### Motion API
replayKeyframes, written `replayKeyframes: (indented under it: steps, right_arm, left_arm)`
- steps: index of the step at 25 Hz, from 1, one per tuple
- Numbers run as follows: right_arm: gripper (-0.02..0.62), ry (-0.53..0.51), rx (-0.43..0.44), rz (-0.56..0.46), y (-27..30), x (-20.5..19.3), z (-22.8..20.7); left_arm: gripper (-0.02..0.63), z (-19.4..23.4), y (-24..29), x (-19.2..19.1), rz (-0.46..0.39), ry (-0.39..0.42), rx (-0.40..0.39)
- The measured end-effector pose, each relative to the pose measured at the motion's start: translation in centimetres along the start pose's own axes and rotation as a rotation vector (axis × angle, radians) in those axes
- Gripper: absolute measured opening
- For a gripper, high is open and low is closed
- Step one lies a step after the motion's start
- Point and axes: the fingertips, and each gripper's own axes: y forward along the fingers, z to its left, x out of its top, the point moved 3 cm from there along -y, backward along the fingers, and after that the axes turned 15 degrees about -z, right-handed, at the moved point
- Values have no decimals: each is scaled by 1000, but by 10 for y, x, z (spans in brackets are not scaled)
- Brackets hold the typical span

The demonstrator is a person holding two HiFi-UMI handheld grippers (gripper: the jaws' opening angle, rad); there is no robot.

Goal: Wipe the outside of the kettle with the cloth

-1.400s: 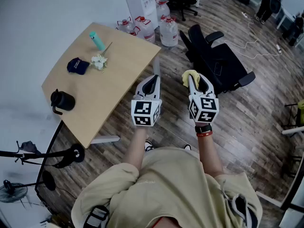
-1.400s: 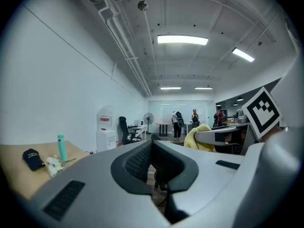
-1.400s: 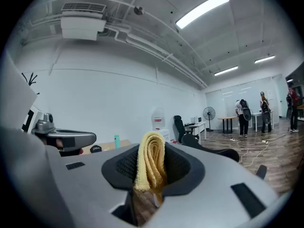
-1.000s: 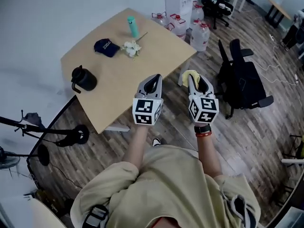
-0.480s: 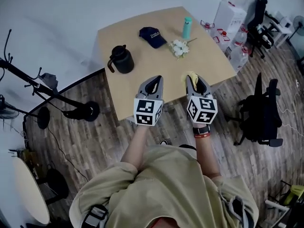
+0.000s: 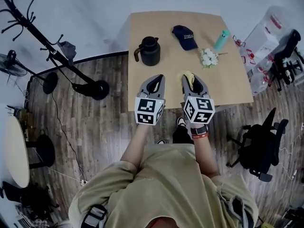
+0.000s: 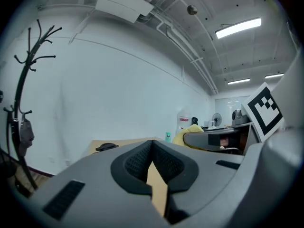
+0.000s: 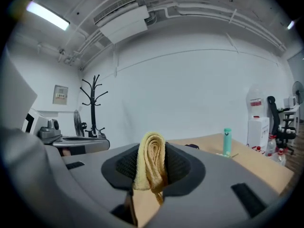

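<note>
Head view: kettle is closer now, table straight ahead.
Left gripper: shut tight, holds nothing.
Right gripper: squeezes yellow cloth.

Beige short-sleeved shirt; red-and-black wristband at right wrist. Grey left gripper and right gripper, each bearing a black-and-white marker cube.

Table: light wooden top with rounded corners, upper centre of the head view, standing on a wood-plank floor.

On it:
- Black kettle, left part of the top, handle toward the left edge.
- Dark blue cap, right of the kettle and apart from it.
- Teal bottle, upright, upper right.
- White flowers, just below and left of the bottle.
</note>
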Motion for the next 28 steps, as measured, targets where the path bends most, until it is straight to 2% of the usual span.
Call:
replayKeyframes:
  steps: [9, 19, 24, 28]
  right_arm:
    - [133, 65, 247, 31, 98, -9, -12]
    - [133, 166, 435, 128, 188, -42, -56]
    - [133, 192, 480, 190, 208, -69, -59]
    - [133, 221, 454, 203, 225, -87, -51]
  left_arm:
    - [23, 42, 53, -3, -20, 44, 232]
    - [23, 67, 131, -30, -18, 38, 447]
    - [23, 75, 138, -47, 5, 38, 501]
    - [23, 92, 138, -61, 16, 49, 498]
